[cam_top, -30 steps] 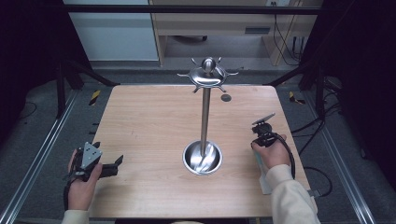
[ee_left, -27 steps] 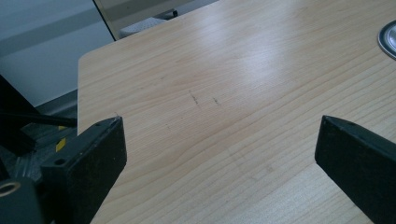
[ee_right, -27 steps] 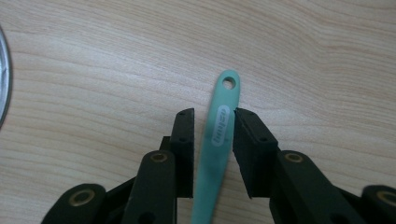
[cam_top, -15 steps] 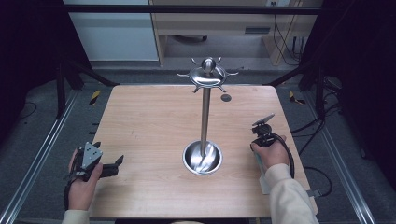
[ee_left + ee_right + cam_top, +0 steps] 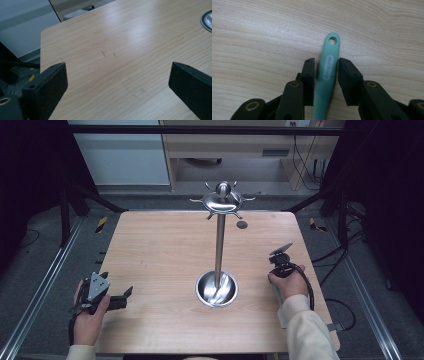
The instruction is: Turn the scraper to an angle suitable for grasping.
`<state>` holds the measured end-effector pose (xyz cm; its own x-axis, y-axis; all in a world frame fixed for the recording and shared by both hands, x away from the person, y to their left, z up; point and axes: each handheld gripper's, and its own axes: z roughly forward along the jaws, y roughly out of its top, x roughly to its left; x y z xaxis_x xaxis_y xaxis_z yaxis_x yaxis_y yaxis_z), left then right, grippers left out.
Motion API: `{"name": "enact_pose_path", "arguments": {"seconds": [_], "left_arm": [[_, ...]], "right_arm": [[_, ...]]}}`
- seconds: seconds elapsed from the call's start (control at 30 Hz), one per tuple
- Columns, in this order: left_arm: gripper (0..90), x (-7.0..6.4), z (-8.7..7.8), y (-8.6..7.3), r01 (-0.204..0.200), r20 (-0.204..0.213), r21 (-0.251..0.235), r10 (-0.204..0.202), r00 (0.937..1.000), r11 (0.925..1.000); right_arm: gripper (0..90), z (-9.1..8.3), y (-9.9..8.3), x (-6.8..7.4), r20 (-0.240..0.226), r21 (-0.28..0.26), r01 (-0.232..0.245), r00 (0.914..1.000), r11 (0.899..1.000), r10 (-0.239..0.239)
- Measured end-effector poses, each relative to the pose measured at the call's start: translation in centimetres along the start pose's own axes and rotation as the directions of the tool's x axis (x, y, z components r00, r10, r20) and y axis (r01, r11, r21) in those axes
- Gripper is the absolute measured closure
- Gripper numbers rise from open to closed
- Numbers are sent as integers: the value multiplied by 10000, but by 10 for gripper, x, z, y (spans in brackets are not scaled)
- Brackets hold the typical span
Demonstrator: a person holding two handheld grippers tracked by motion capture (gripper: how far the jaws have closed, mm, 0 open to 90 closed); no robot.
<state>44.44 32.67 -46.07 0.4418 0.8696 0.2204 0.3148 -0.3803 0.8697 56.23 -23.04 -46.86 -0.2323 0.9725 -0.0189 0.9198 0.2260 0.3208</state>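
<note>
Right gripper (image 5: 325, 68) sits at the table's (image 5: 160, 245) right side, jaws closed down on a mint-green handle (image 5: 327, 75) lying flat on the wood; both pads look in contact, hanging-hole end pointing away past the fingertips. Left gripper (image 5: 117, 299) rests at the near-left edge, jaws spread wide, nothing between them. Metal stand (image 5: 219, 245) with its round base is mid-table, between the two grippers.
</note>
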Motion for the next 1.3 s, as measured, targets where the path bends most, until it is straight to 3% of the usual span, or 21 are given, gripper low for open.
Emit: {"name": "enact_pose_path", "arguments": {"seconds": [0.63,1.0,1.3], "left_arm": [[20,1,0,0,24,-31,13,-24,10000,10000],[20,1,0,0,3,-17,47,-3,10000,10000],[20,1,1,0,-18,22,61,18,10000,10000]], "right_arm": [[740,-3,0,-4,-251,-127,-295,9993,9995,292],[743,-28,-3,-5,-521,-656,-154,9986,9977,119],[743,-63,1,-1,-426,-1441,258,9986,9892,-323]]}}
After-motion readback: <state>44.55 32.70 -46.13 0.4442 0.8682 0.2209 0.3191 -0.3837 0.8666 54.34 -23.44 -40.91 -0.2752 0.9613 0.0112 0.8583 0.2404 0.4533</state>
